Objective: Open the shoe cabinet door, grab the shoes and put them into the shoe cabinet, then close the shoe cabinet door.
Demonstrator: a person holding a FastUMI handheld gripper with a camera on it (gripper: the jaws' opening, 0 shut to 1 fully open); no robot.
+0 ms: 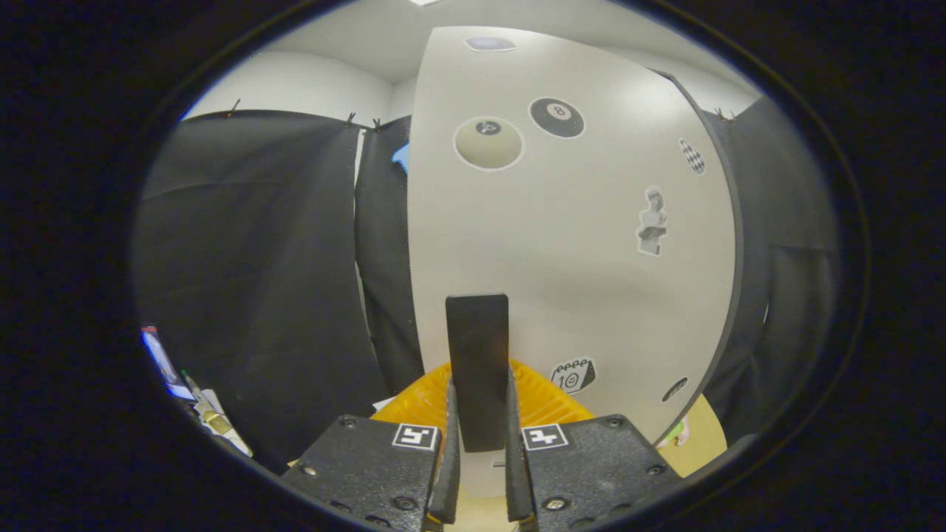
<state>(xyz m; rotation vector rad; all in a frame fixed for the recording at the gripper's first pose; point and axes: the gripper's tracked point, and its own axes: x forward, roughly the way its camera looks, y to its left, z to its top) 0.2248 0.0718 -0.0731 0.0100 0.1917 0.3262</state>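
Observation:
The shoe cabinet door (576, 244) is a pale panel with several stickers, standing close ahead and swung partly out, its dark edge on the right. A black upright handle (478, 362) is fixed low on the door. My gripper (479, 443) is shut on that handle, one finger pressing each side of its lower end. Something orange and ribbed (539, 399) lies behind the handle, just beyond the fingers; I cannot tell what it is. The inside of the cabinet is hidden by the door.
Black cloth (259, 295) hangs to the left and right of the door. A few small items (199, 406) lie low on the left. A light wooden surface (702, 443) shows at the lower right below the door.

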